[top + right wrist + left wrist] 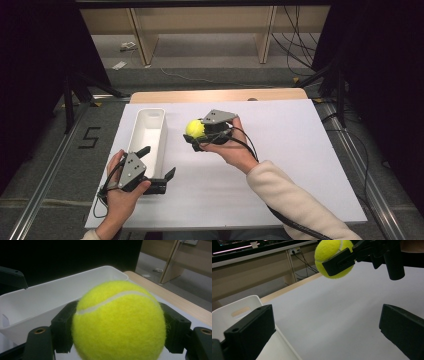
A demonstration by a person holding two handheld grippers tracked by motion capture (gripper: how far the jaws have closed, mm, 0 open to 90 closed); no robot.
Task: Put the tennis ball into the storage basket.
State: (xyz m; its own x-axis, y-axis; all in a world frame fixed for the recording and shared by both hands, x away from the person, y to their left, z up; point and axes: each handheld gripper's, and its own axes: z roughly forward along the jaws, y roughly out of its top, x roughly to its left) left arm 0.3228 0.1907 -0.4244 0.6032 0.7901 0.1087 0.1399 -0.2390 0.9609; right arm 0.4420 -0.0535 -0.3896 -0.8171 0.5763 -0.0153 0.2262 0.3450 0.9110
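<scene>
A yellow tennis ball [195, 128] hangs above the white table, held between the jaws of my right gripper [196, 132], just right of the long white bin [161, 131]. In the right gripper view the ball [119, 322] sits squeezed between the two black jaws, with the bin [37, 302] behind it. My left gripper [159, 162] stands open at the near end of the bin, one jaw over the bin's rim. From the left gripper view, the ball [331, 255] shows high up, clamped by the other gripper, and the bin's corner [247, 302] lies at the left.
The white board [300, 150] covers a wooden table [220, 95]. Black cables trail from both grippers toward the near edge. Beyond the table are a wooden shelf frame [200, 30] and dark stands on the floor.
</scene>
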